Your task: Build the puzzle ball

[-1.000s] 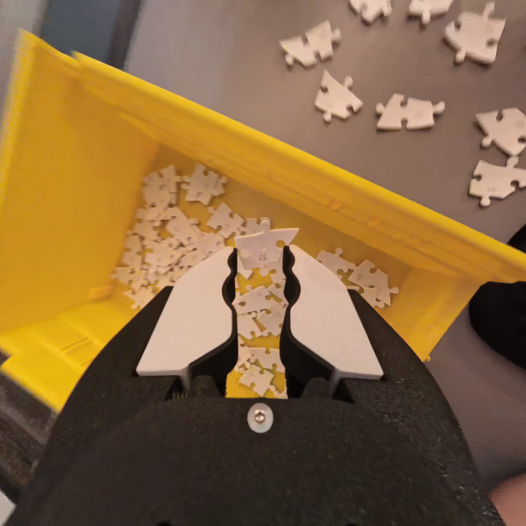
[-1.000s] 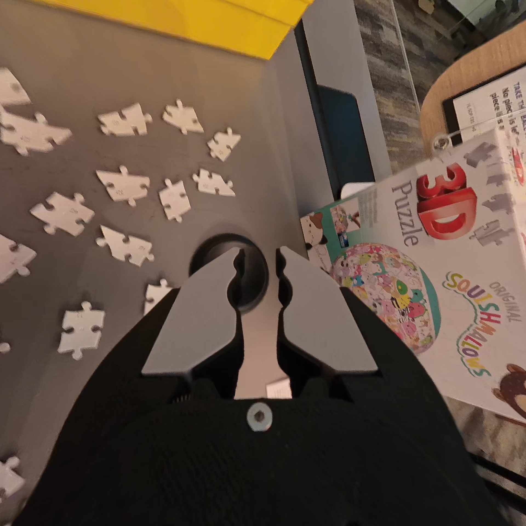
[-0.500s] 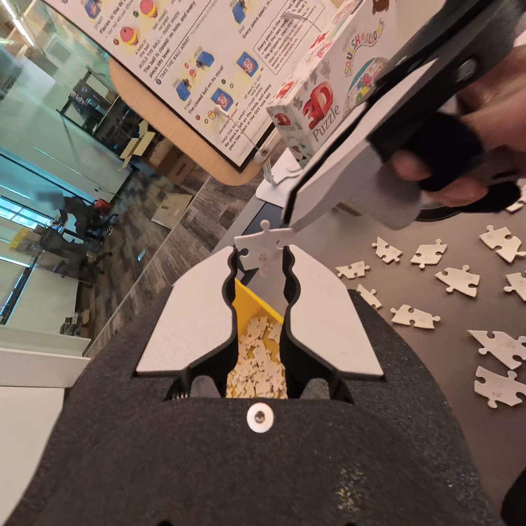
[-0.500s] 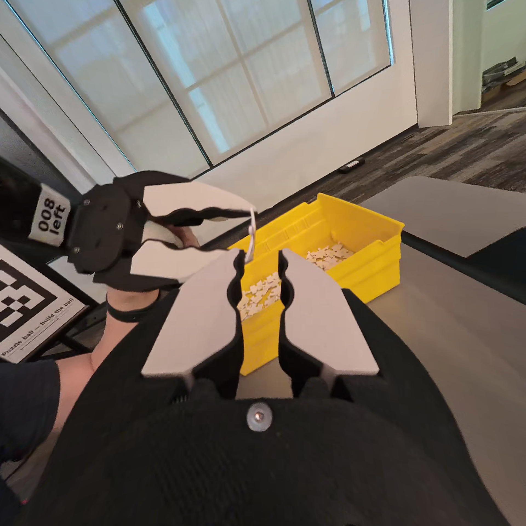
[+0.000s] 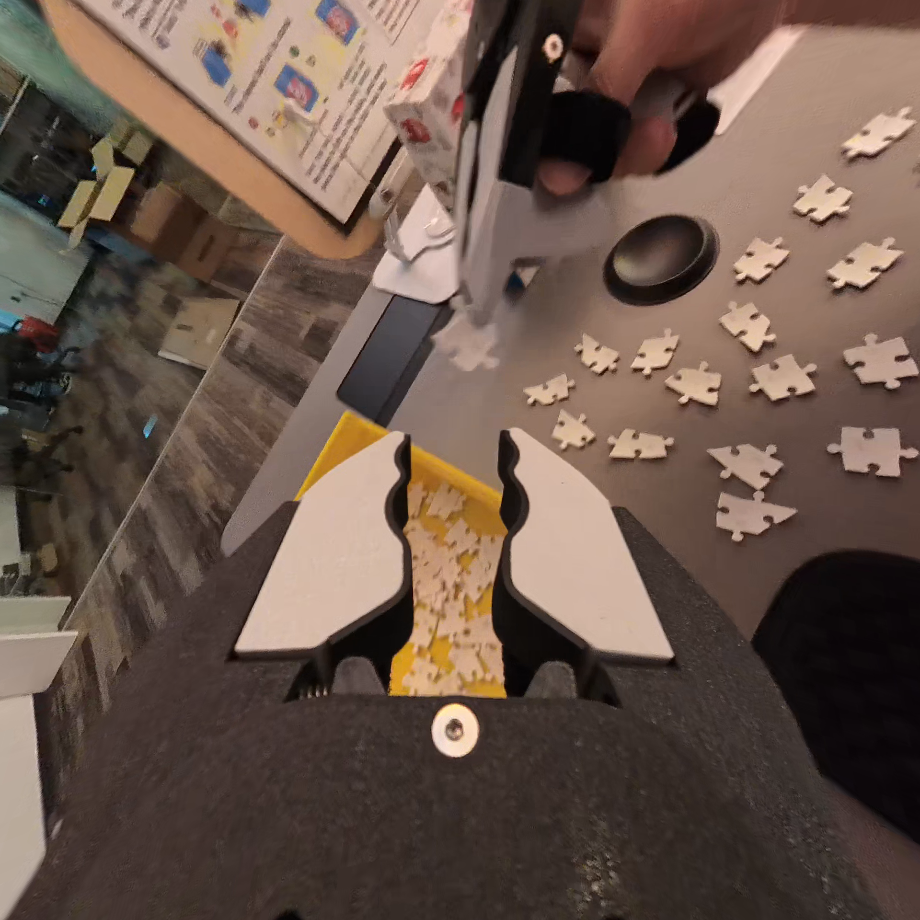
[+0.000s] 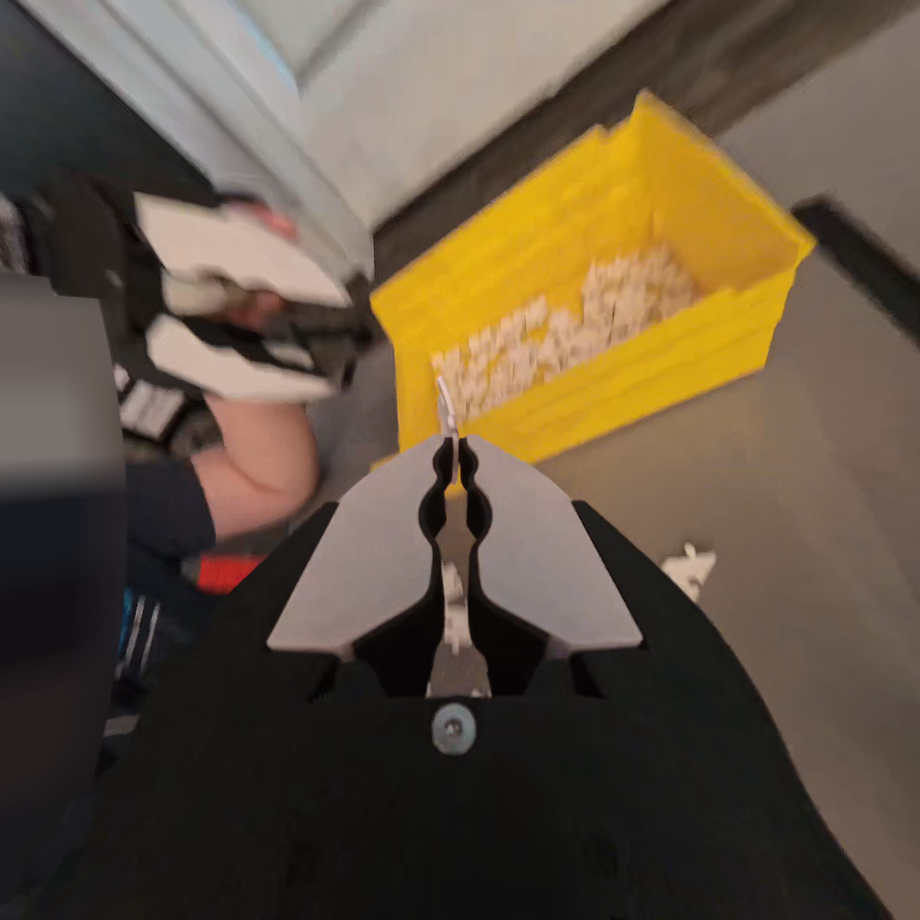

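Observation:
My left gripper [image 5: 454,437] is open and empty, above a yellow bin [image 5: 343,448] full of white puzzle pieces. My right gripper [image 6: 454,443] is shut on a white puzzle piece [image 6: 446,408], seen edge-on and sticking out past the tips. In the left wrist view the right gripper [image 5: 478,318] hangs tips-down over the grey table with the blurred piece [image 5: 465,343] in it. In the right wrist view the left gripper [image 6: 343,346] is at the left, jaws apart, next to the yellow bin [image 6: 622,398].
Several loose white pieces [image 5: 776,378] lie spread on the grey table. A black round stand [image 5: 659,259] sits behind them. The puzzle box [image 5: 423,124] and an instruction board [image 5: 298,74] stand at the table's far edge. The floor drops off at the left.
The piece has passed from my left gripper to my right. The left has opened and pulled back; the right has shut on the piece and carried it toward the table.

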Motion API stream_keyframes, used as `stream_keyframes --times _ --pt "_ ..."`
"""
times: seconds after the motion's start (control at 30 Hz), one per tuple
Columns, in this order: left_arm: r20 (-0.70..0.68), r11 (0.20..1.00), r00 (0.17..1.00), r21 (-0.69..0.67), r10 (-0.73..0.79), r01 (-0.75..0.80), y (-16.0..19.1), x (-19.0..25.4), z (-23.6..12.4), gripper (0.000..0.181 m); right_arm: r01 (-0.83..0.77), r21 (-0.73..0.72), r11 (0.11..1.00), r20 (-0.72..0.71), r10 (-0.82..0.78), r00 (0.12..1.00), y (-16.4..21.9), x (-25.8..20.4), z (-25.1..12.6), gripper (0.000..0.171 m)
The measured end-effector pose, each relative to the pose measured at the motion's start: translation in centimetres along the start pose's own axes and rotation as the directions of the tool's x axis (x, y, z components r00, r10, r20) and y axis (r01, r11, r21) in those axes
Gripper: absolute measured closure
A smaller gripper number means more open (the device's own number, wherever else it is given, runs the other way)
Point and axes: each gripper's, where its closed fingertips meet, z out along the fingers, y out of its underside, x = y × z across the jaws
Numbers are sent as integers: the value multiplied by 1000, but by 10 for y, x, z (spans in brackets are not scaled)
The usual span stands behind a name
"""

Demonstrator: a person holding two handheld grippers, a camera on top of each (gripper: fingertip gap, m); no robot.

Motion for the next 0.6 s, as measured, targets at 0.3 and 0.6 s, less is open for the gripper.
stream_keyframes --times 0.3,0.6 --pt "86 998 995 -4 -55 56 17 -21 -47 148 -82 -660 746 -4 106 994 76 92 35 168" --pt "61 997 997 -51 -57 60 31 -21 -45 148 -5 -760 650 88 110 990 96 127 58 168"
